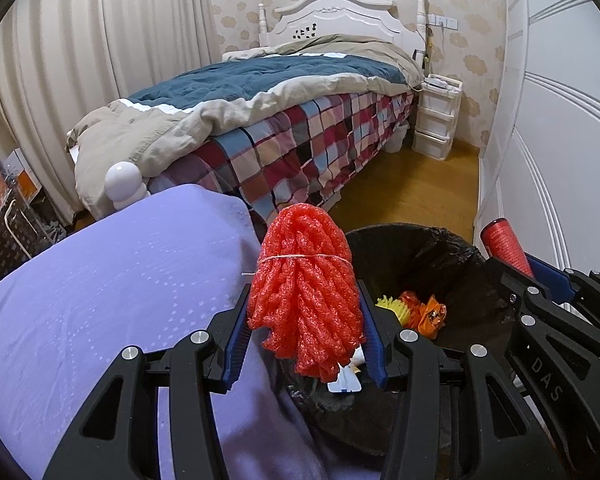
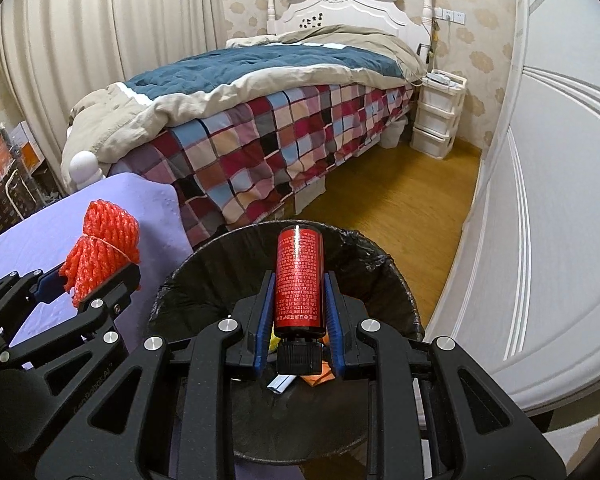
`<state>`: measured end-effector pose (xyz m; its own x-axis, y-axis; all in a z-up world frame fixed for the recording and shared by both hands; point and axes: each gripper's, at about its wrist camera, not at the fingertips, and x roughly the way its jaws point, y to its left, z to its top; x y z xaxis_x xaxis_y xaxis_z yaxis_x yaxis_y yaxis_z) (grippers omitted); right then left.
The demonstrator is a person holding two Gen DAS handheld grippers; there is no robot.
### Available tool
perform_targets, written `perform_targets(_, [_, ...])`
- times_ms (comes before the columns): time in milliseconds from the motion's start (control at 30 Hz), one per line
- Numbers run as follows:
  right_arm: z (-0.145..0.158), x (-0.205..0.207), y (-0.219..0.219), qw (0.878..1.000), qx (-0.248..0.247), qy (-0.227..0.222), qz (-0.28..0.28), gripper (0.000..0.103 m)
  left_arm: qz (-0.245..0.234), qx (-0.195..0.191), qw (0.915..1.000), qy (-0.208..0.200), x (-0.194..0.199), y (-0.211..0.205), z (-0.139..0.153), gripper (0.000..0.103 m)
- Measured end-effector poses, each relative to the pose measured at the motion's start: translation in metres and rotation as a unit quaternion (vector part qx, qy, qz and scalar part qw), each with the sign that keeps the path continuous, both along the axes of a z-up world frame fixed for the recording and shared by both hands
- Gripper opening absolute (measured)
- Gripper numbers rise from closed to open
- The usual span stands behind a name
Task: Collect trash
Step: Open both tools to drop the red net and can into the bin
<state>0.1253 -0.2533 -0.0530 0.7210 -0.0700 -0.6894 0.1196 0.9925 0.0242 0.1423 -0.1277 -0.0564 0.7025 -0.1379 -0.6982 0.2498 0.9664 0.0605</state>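
Observation:
My left gripper [image 1: 305, 300] is shut on a bundle of red foam netting [image 1: 306, 292] tied with a thin string, held at the left rim of a black-lined trash bin [image 1: 452, 248]. My right gripper [image 2: 299, 280] is shut on a red cylindrical bottle [image 2: 299, 280] with a black cap, held over the same bin [image 2: 384, 264]. The bottle's end [image 1: 504, 246] shows at the right of the left wrist view, and the netting [image 2: 102, 242] at the left of the right wrist view. Yellow and orange scraps [image 1: 416, 312] lie inside the bin.
A surface covered in purple cloth [image 1: 100, 300] lies left of the bin. Behind it stands a bed with a checked sheet [image 1: 300, 152] and blue quilt. White wardrobe doors [image 2: 540, 240] line the right side, and a white drawer unit [image 1: 436, 120] stands at the far wall on the wooden floor [image 2: 400, 208].

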Motion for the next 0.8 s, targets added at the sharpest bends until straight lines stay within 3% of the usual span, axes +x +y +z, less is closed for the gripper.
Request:
perform_targets(400, [-0.009,0.011,-0.009,1.000,0.005,0.008,-0.015,0.025,0.000,0.005,0.9999,0.011,0.009,-0.008,-0.006,0.054])
perform_targets(567, [-0.006,0.008,-0.012,1.000,0.005,0.000,-0.025,0.044,0.007,0.002,0.9999,0.009,0.008,-0.004,-0.004,0.071])
perform_targets(800, [0.004,-0.001,-0.010,0.999,-0.008,-0.014,-0.036,0.061,0.016,0.003,0.9999,-0.004,-0.001,0.006,0.003,0.078])
